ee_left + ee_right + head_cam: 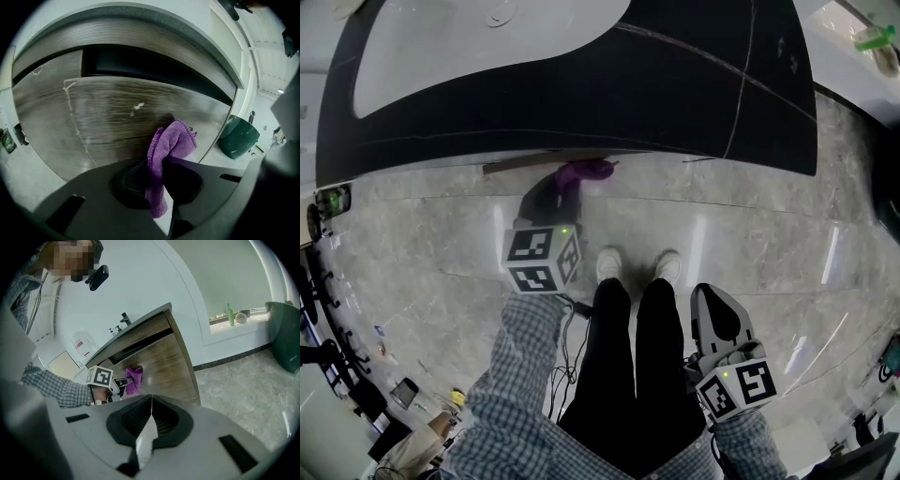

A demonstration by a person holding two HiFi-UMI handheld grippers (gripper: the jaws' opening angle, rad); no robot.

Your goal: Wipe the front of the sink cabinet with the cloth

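Note:
My left gripper [161,176] is shut on a purple cloth [169,144], whose bunched top rests against the wood-grain front of the sink cabinet [112,117]. In the head view the cloth [581,173] shows just under the dark countertop [581,94], ahead of the left gripper [555,202]. In the right gripper view the cloth [135,378] is pressed to the cabinet door [164,362]. My right gripper [149,404] is shut with nothing in it and hangs low beside my right leg in the head view [717,305].
A white basin [478,47] sits in the dark countertop. A dark green bin [239,136] stands on the marble floor [750,234] to the right of the cabinet. A green bottle [229,314] stands on a window ledge. My shoes [637,265] are close to the cabinet.

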